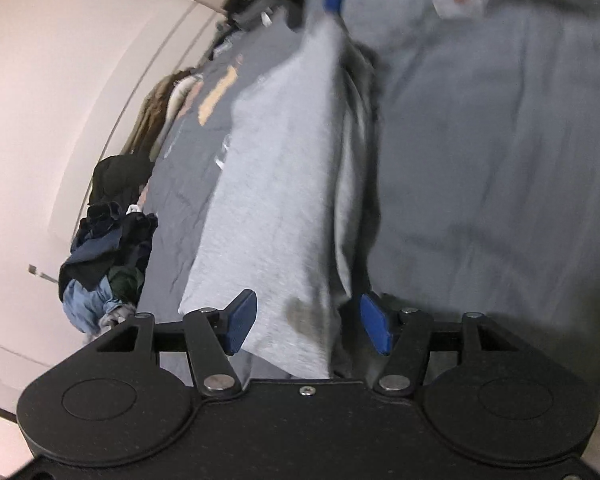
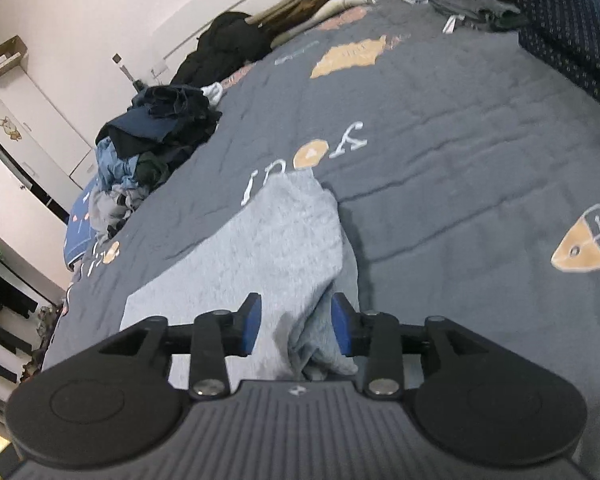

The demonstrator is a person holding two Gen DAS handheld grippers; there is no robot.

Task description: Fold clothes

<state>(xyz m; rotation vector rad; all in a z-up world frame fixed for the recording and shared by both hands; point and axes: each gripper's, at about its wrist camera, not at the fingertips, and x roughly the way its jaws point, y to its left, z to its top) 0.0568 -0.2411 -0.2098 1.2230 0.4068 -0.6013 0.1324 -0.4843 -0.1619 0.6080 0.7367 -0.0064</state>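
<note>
Grey garment (image 2: 284, 232) btwn right gripper (image 2: 296, 326) fingers, on bedspread (image 2: 460, 160)

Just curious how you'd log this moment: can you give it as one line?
task: fold clothes | left tongs: open over grey garment | right tongs: open over it | garment on bed | pile unfolded

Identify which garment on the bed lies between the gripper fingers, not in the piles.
The light grey garment, spread flat on the bedspread; the clothes pile sits at the bed's edge.
</note>
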